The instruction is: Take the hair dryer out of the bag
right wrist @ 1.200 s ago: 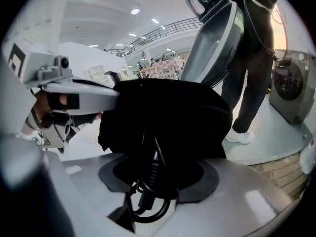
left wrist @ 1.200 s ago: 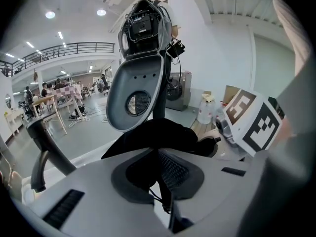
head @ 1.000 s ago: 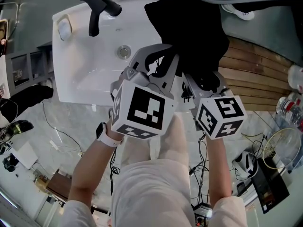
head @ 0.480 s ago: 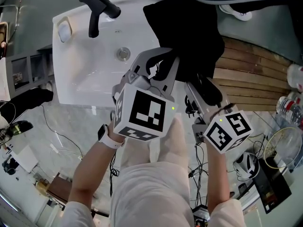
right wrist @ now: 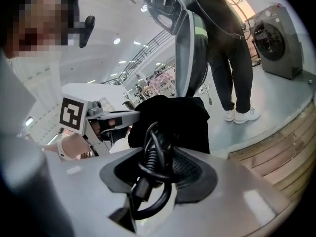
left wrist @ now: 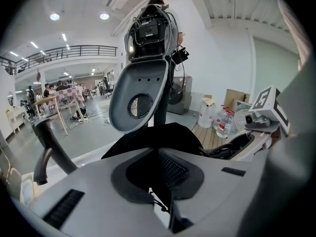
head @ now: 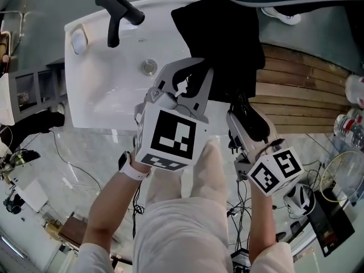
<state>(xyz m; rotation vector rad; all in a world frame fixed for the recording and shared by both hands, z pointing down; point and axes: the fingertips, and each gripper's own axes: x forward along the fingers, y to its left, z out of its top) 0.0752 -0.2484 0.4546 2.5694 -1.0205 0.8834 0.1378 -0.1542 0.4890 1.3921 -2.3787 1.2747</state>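
Observation:
A black bag (head: 222, 38) lies over the right rim of a white sink (head: 102, 73). My left gripper (head: 186, 78) is shut on the bag's near edge; in the left gripper view black fabric (left wrist: 153, 137) and a thin drawstring sit between its jaws. Just outside the bag, the right gripper (head: 240, 106) holds the hair dryer's coiled black cord (right wrist: 153, 167) and dark body (head: 254, 121). Its jaws have just been closing on that bundle. The rest of the dryer is hidden by the gripper.
A black faucet (head: 116, 7) stands at the sink's back left. A slatted wooden platform (head: 307, 90) is to the right, with water bottles (head: 355, 124) and cables beyond. A grey hood on a stand (left wrist: 140, 98) rises behind the bag. A person (right wrist: 229, 48) stands nearby.
The right gripper has drawn back from the bag toward me and to the right, bringing the black cord bundle along. The left gripper has stayed on the bag's edge.

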